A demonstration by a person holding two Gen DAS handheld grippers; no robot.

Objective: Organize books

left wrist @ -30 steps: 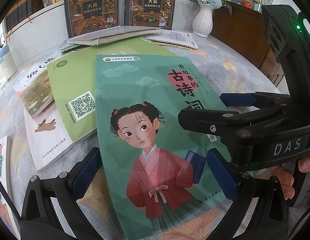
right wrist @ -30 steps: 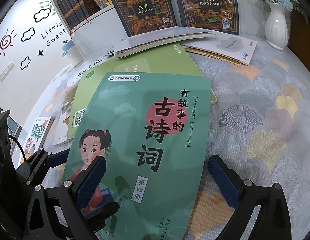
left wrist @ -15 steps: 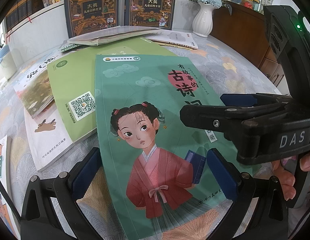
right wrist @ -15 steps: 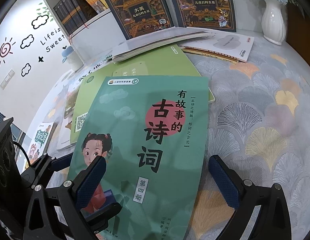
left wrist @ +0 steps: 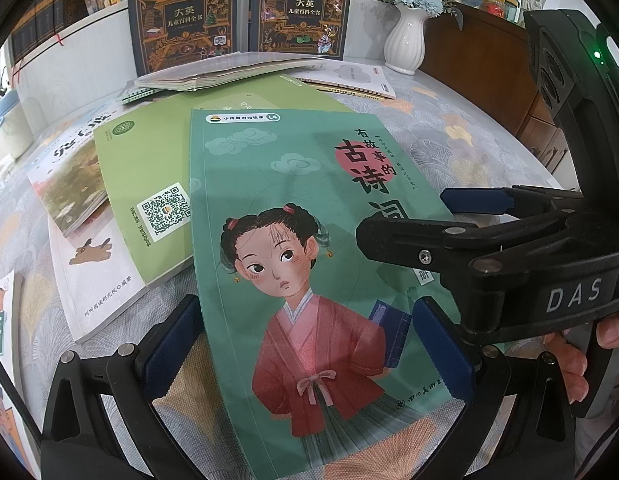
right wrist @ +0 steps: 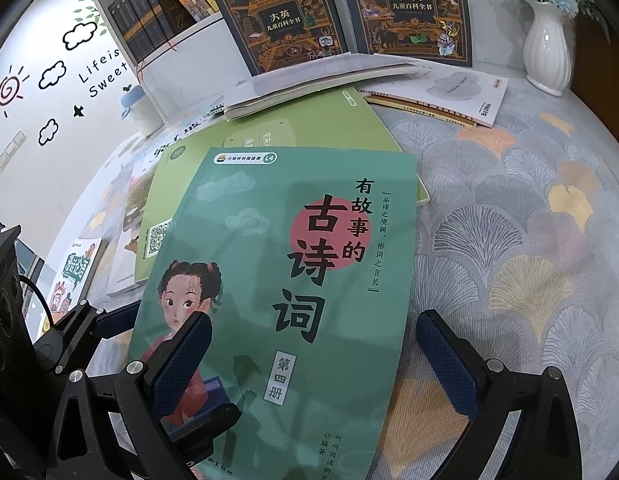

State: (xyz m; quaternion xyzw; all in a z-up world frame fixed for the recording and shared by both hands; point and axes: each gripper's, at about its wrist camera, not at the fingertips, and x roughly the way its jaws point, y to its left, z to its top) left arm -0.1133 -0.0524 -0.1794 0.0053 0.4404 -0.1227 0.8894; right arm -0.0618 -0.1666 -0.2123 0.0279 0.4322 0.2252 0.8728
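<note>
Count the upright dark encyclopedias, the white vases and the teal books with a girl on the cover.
upright dark encyclopedias: 2
white vases: 1
teal girl-cover books: 1
Total: 4

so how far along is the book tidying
Early. Done: only two dark encyclopedias stand upright at the back. In hand: the teal poetry book lies between both open tongs, left and right, ungripped. Left: the light green book and other books lie scattered on the table.
</note>
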